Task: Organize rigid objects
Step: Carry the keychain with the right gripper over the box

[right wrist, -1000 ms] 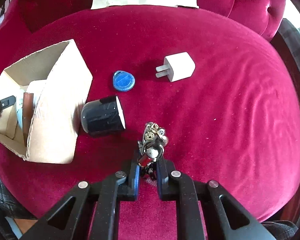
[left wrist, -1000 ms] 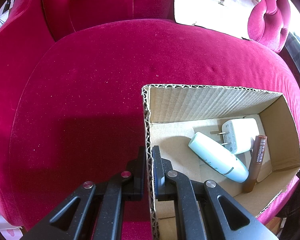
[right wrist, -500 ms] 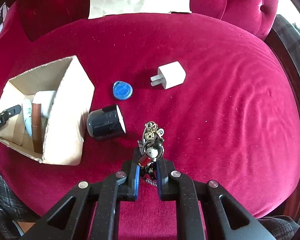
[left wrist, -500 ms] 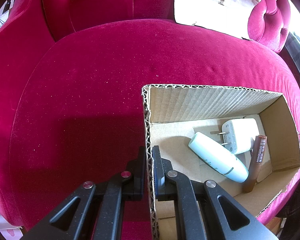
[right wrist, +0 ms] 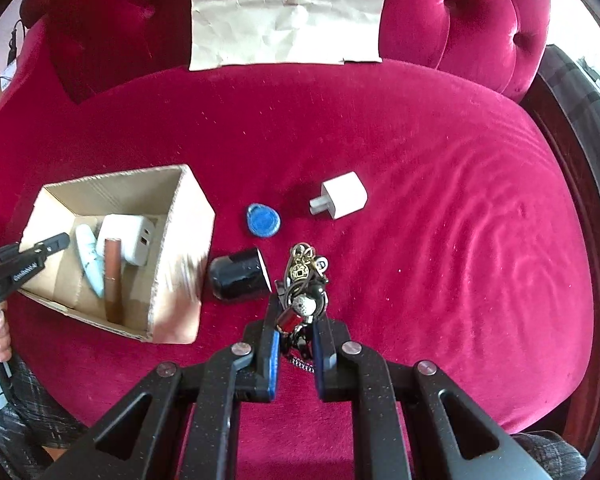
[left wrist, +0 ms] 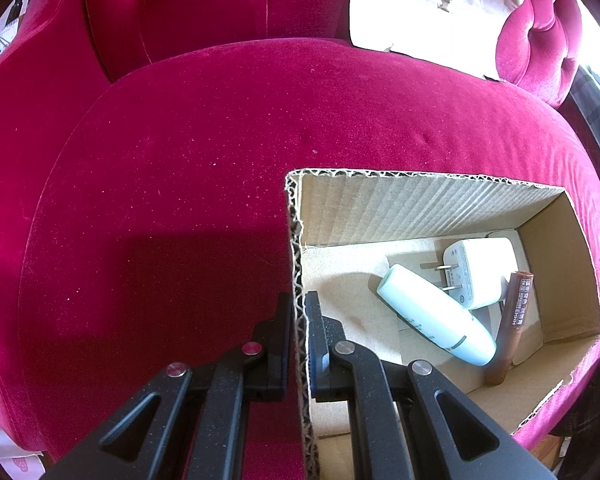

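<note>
R gripper pinching keys, clear of cushion | box lies left of fingers, past black cap | L gripper clamped on box wall, steadying | R nearer

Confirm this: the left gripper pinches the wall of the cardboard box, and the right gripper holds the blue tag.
Not quite. The right gripper holds the bunch of keys; the blue tag lies loose on the cushion, as the right wrist view shows. The left gripper does pinch the cardboard box wall.
</note>
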The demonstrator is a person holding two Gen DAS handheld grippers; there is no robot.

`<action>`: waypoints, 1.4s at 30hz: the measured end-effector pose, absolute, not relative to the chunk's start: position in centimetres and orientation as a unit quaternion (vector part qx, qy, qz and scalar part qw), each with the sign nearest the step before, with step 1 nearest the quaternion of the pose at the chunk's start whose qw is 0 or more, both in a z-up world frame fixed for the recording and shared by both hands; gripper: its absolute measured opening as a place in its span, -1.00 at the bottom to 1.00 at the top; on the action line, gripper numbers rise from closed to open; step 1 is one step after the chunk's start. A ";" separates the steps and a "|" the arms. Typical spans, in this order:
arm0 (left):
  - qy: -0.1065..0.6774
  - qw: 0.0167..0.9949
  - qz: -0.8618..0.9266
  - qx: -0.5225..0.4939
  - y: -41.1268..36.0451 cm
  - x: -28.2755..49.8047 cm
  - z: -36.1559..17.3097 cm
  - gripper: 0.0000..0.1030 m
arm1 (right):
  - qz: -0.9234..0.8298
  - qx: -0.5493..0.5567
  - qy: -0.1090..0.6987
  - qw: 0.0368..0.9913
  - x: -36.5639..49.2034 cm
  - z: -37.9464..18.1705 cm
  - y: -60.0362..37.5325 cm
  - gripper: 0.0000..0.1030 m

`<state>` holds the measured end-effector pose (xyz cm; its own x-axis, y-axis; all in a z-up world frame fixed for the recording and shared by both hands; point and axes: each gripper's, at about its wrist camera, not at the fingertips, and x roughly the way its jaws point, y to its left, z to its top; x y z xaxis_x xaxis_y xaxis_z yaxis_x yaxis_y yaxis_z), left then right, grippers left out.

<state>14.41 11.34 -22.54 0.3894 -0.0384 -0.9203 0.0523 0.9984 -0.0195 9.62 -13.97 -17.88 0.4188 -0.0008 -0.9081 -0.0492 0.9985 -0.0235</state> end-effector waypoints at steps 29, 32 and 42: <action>0.553 0.833 -0.028 0.003 11.4 14.6 -22.6 -0.88 | 0.103 -0.077 0.515 0.848 11.2 -13.2 -4.5 -0.77; 0.553 0.833 -0.028 0.003 11.4 14.6 -22.6 -0.88 | 0.114 -0.081 0.518 0.844 11.5 -13.6 -3.4 -0.77; 0.553 0.833 -0.028 0.003 11.3 14.6 -22.5 -0.88 | 0.131 -0.091 0.531 0.832 12.4 -15.7 -0.7 -0.77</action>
